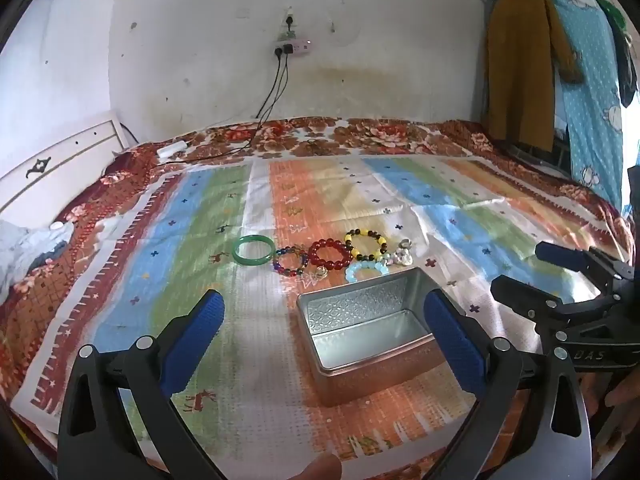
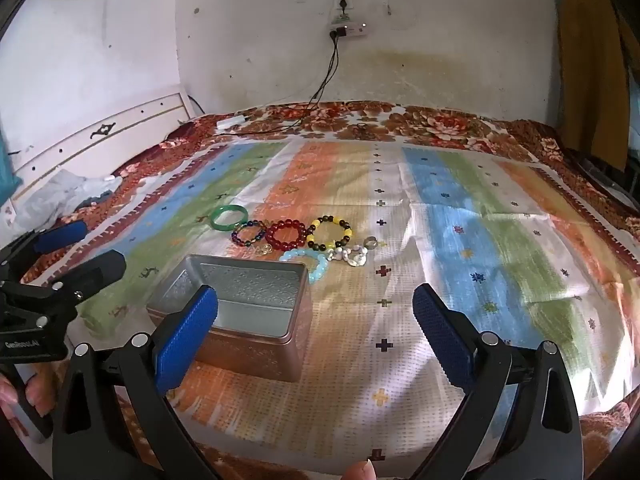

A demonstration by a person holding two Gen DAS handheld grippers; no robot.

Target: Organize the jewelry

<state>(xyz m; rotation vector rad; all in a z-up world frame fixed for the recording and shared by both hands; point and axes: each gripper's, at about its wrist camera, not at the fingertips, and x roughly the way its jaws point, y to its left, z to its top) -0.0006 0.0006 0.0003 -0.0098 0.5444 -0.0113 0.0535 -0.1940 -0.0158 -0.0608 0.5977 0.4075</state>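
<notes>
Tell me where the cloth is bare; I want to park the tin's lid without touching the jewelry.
Bare: the striped cloth right of the open embossed metal tin, and the orange band beyond the bracelets. Crowded: the row from the green bangle to the yellow-and-black beaded bracelet, close behind the tin.

"GenRobot.AI" on left tongs [image 2: 80, 252]

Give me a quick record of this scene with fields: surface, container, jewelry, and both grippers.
surface: striped cloth over a bed
container: metal tin, open, nothing visible inside
jewelry: green bangle, multicolor bead bracelet, red bead bracelet, yellow-and-dark bead bracelet, pale blue bead bracelet, ring, all behind the tin
left gripper: open, holding nothing
right gripper: open, holding nothing
</notes>
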